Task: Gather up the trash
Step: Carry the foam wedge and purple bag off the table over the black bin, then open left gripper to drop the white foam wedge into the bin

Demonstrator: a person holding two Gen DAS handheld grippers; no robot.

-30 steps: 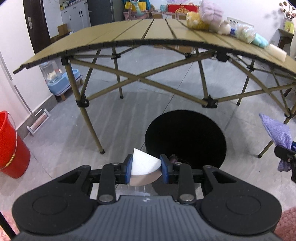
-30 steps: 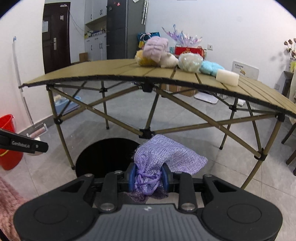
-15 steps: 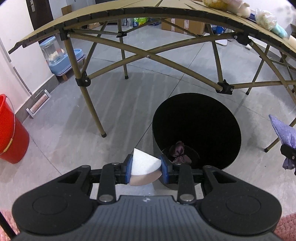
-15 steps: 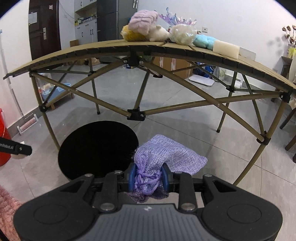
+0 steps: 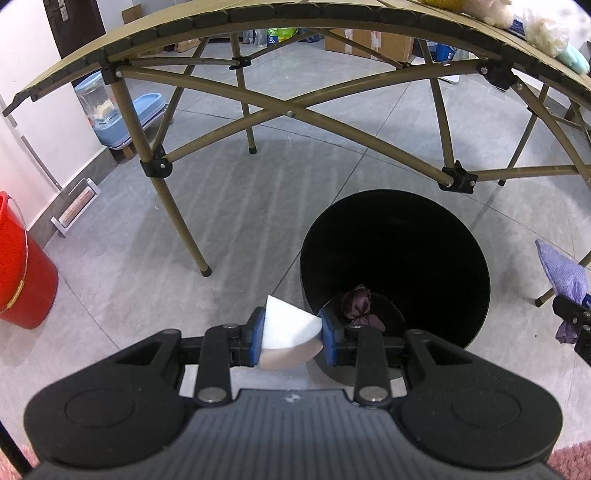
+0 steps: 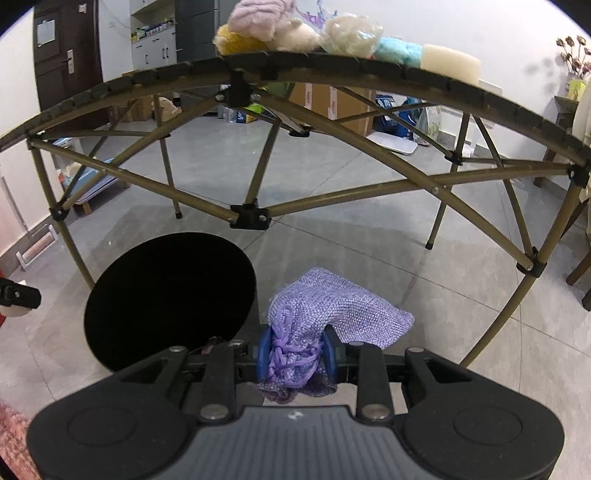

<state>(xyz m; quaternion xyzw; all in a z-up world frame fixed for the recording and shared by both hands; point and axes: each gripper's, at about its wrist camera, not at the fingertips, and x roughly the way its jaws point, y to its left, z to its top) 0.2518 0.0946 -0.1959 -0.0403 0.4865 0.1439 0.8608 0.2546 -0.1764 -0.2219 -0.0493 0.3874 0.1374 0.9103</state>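
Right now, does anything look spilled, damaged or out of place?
Nothing stands out. Left gripper holds a white wedge, right gripper a purple pouch, both beside the black bin.

A room in a home

Grey tiled floor (image 5: 258, 206), folding camp table (image 6: 332, 70) bearing plush toys (image 6: 266, 26), cardboard boxes (image 6: 332, 99), red bucket (image 5: 22, 266), dark wooden door (image 6: 66, 62), kitchen cabinets (image 6: 155, 48).

The left tool (image 5: 291, 334) has a matte black body with a ribbed centre panel bearing a small pale mark. Either side of that panel sits a rounded lobe with a raised disc. Ahead of the panel, two black linkage bars carry silver round screw heads and end in blue pads (image 5: 257, 334). The right tool (image 6: 296, 354) has the same build, with blue pads (image 6: 263, 352).
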